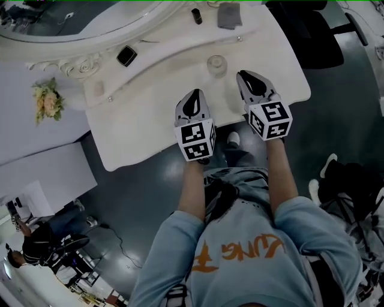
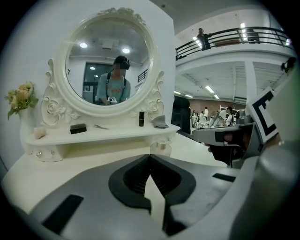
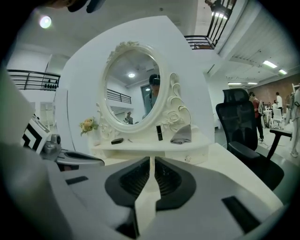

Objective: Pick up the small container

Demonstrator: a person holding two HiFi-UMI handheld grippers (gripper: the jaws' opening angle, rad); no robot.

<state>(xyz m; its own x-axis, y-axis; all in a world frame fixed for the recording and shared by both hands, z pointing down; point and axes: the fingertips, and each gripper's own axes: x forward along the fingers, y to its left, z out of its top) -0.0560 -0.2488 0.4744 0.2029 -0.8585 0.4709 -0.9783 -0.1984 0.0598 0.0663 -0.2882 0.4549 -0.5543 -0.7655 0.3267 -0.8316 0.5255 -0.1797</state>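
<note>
The small container (image 1: 216, 64) is a clear, round glass jar standing on the white vanity table (image 1: 150, 114), near the shelf's front. In the left gripper view the small container (image 2: 161, 148) shows just beyond the jaw tips, slightly to the right. My left gripper (image 1: 193, 96) hovers over the table a little short and left of it, shut and empty, its jaws meeting at the tip (image 2: 150, 157). My right gripper (image 1: 243, 75) sits just right of the jar, apart from it, shut (image 3: 152, 160) with nothing held. The right gripper view does not show the jar.
An oval mirror (image 1: 90, 18) backs the raised shelf, which carries a black box (image 1: 126, 56), a dark lipstick (image 1: 196, 16) and a folded grey cloth (image 1: 228, 15). A flower bunch (image 1: 48, 101) stands at the left. A black office chair (image 1: 306, 30) is to the right.
</note>
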